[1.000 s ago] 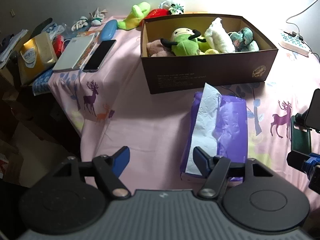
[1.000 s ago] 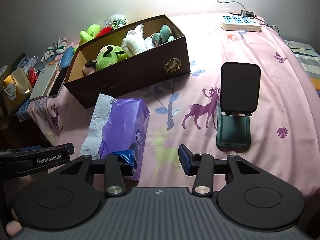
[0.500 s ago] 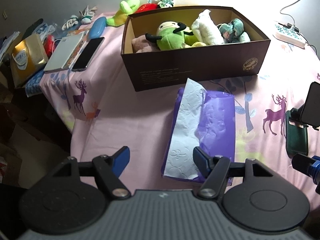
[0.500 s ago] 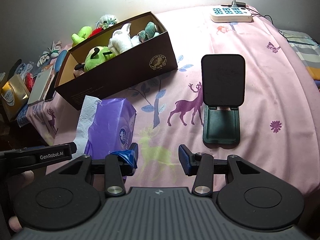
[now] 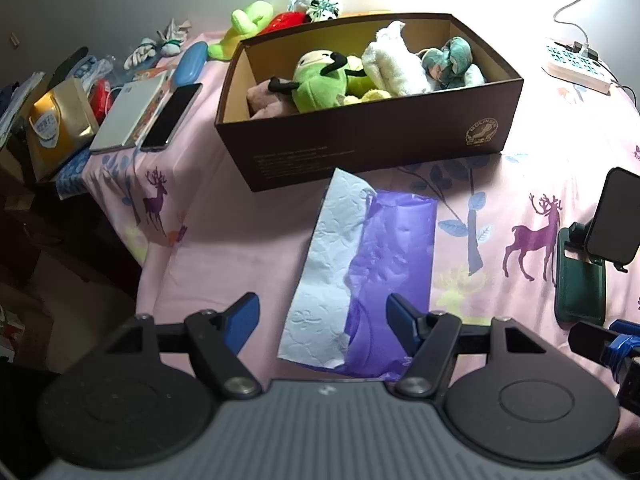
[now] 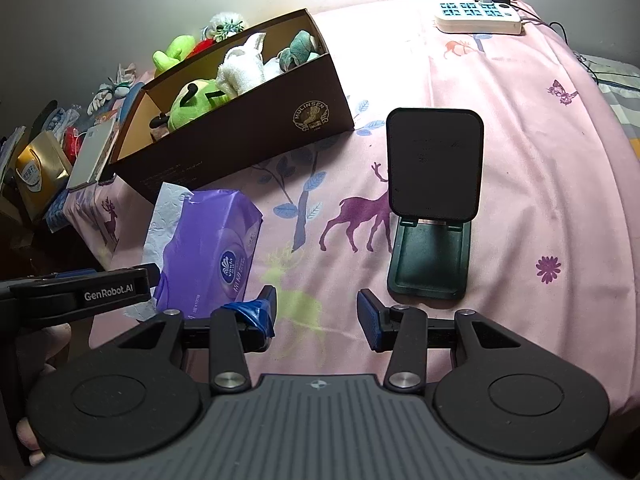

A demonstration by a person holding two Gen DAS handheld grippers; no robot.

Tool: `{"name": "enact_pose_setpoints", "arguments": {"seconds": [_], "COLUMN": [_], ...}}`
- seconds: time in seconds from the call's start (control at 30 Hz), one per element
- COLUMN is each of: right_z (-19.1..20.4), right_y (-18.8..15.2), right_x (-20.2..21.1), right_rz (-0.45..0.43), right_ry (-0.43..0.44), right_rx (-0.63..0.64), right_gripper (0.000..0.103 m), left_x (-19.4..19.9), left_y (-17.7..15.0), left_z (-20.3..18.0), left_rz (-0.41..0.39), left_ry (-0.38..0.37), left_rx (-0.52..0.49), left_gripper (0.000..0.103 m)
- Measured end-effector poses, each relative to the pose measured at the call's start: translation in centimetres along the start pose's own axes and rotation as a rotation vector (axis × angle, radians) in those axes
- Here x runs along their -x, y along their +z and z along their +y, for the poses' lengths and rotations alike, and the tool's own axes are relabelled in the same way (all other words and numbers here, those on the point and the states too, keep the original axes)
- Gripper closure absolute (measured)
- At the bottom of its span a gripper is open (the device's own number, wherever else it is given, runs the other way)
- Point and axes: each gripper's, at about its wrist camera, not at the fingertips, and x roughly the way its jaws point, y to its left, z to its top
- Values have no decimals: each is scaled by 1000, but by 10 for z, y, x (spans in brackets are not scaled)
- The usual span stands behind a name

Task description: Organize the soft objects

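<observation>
A brown cardboard box (image 5: 368, 148) (image 6: 240, 136) on the pink bed holds several plush toys: a green one (image 5: 320, 80) (image 6: 192, 104), a white one (image 5: 394, 64) and a teal one (image 5: 450, 58). More plush toys lie behind the box, among them a lime green one (image 5: 240, 28). A purple tissue pack (image 5: 372, 268) (image 6: 208, 240) with a white tissue sticking out lies in front of the box. My left gripper (image 5: 322, 316) is open and empty above the pack's near end. My right gripper (image 6: 316, 312) is open and empty to the right of the pack.
A dark green phone stand (image 6: 434, 204) (image 5: 588, 264) stands right of the tissue pack. A white power strip (image 6: 478, 16) lies at the far right. A phone (image 5: 172, 114), a notebook (image 5: 128, 116) and a gold bag (image 5: 56, 124) sit at the left. The bed edge drops off at the left.
Both grippers have risen and pulled back, so the box and tissue pack look farther away. Both stay open and empty.
</observation>
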Motion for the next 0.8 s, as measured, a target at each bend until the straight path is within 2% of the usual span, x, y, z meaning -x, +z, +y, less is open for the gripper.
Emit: {"name": "enact_pose_setpoints", "arguments": {"seconds": [0.8], "right_z": [-9], "right_y": [19], "right_x": [-13], "right_rz": [45], "right_ry": [28], "right_rx": [40], "right_gripper": [75], "left_x": [3], "left_y": [9], "left_z": [0], "left_rz": [-20], "left_ry": [30], "left_rx": [49], "left_gripper": [34]}}
